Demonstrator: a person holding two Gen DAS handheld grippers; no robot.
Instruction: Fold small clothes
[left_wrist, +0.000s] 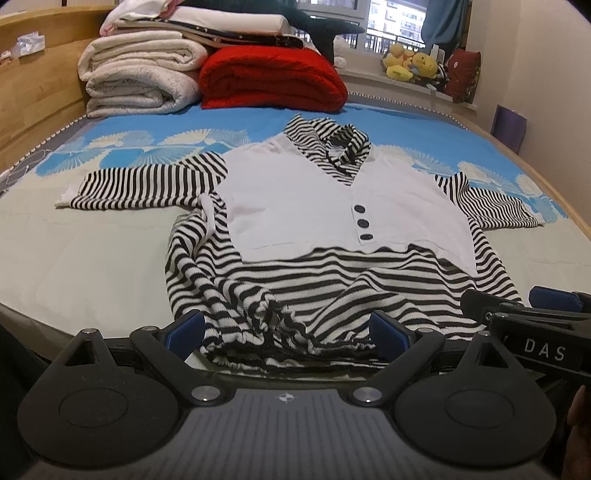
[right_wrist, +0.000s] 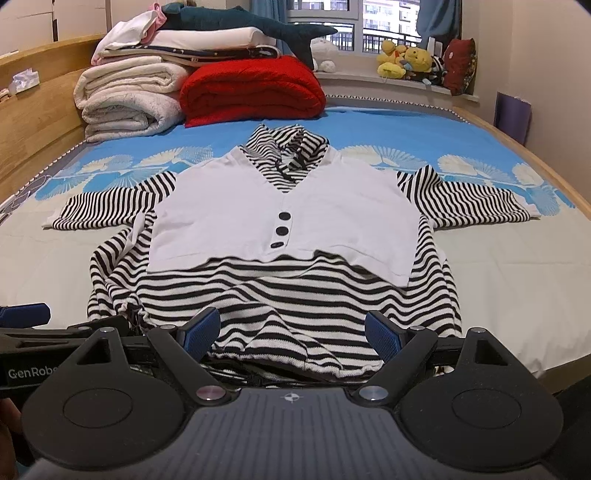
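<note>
My left gripper (left_wrist: 286, 332) and right gripper (right_wrist: 291, 330) hover side by side with jaws spread, pinching nothing, above the bunched near hem of one striped top (right_wrist: 280, 229) lying flat on the bed (right_wrist: 517, 266). Grabbing only that rumpled hem could fold it crooked. Three dark buttons (right_wrist: 282, 230), two sleeves; beyond, one red blanket (right_wrist: 251, 92).

text 1: "DAS" in white letters on the black body of the right gripper (left_wrist: 532, 317), seen at the left wrist view's right edge | text 2: "GenRobe" (cut off behind the near gripper) stood on the left gripper (right_wrist: 26, 314) body | other readable text: none
</note>
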